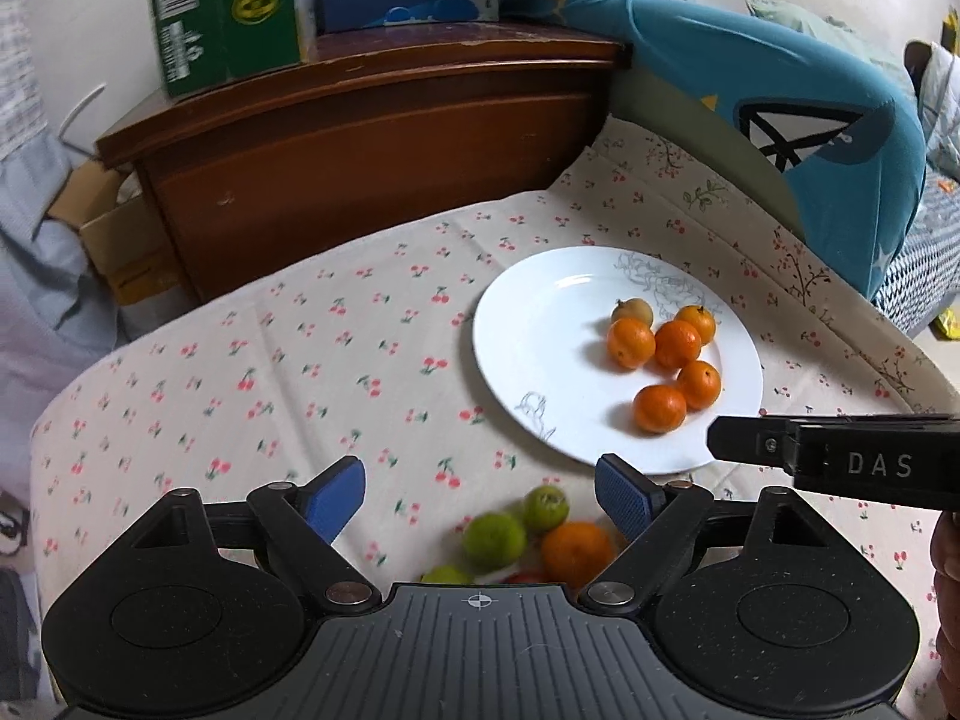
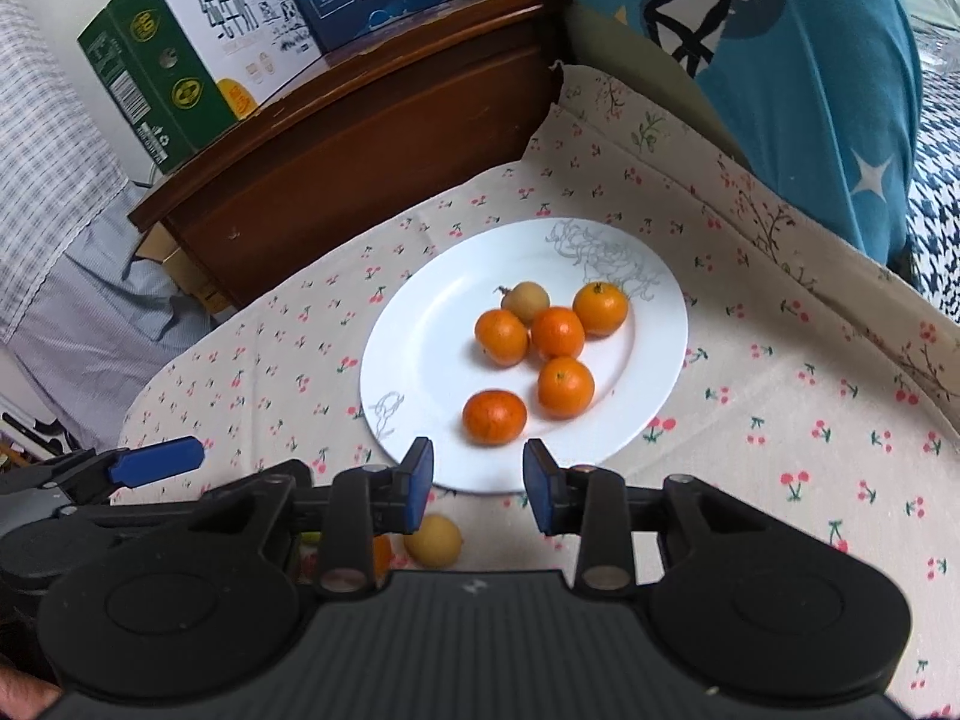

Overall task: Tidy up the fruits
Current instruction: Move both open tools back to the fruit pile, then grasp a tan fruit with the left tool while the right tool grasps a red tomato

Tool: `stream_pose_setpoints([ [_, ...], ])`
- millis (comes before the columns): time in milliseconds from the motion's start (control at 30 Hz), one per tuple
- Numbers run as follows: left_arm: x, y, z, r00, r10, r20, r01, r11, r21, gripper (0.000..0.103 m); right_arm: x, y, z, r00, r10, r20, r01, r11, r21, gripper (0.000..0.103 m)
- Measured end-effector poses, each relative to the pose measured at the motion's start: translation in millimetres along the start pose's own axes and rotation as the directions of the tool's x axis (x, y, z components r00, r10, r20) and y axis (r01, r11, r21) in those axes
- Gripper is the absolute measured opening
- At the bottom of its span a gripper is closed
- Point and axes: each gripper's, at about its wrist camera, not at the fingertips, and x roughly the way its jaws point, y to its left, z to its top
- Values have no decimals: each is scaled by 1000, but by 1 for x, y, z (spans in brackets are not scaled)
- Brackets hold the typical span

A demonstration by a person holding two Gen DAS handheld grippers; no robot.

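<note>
Both claws are held empty: the left gripper (image 1: 480,495) is spread wide above a loose cluster of fruit, and the right gripper (image 2: 478,483) is parted more narrowly over the near rim of the white plate (image 2: 420,324). Between the left fingers, at about 6 o'clock in the left wrist view, two green fruits (image 1: 495,540) and an unplated orange (image 1: 577,552) are seen lying on the cherry-print cloth (image 1: 270,372), touching or nearly so; a yellowish fruit (image 2: 433,540) is seen under the right gripper, just off the plate. Five oranges (image 2: 501,337) and one brownish fruit (image 2: 526,302) are already gathered on the plate, toward its 2 o'clock side. Beyond the cloth, a wooden headboard (image 1: 372,138) with cartons (image 1: 222,12) on it stands at 11 o'clock, and a blue cushion (image 1: 780,120) at 1 o'clock. A mis-grip is judged likely, since the loose fruits are crowded and round: a neighbour could be nudged and rolled off the cloth. A fruit dropped onto the plate could also scatter the oranges there.
</note>
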Motion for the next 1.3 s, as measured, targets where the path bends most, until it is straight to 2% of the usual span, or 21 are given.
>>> stream_pose_setpoints([
  [367,-29,37,-30,999,53,-5,-54,988,-145,85,-10,-6,-21,999,21,-32,-20,999,30,34],
  [633,-39,36,-59,999,34,-31,-38,986,-160,85,-6,-5,-33,995,58,-77,-54,997,46,34],
  [767,-44,30,-70,998,43,-40,-48,991,-127,85,-9,1,-44,992,77,-99,-76,997,15,34],
  [900,-45,39,-77,997,57,-52,-65,984,-167,85,-9,12,-61,986,99,-137,-105,994,-41,34],
  [1100,-48,51,-81,992,121,-42,-128,968,-216,84,-4,36,-84,978,105,-182,-135,977,-166,34],
  [1300,-48,46,-80,995,97,-15,-98,974,-203,84,1,50,-91,980,92,-176,-134,960,-244,33],
])
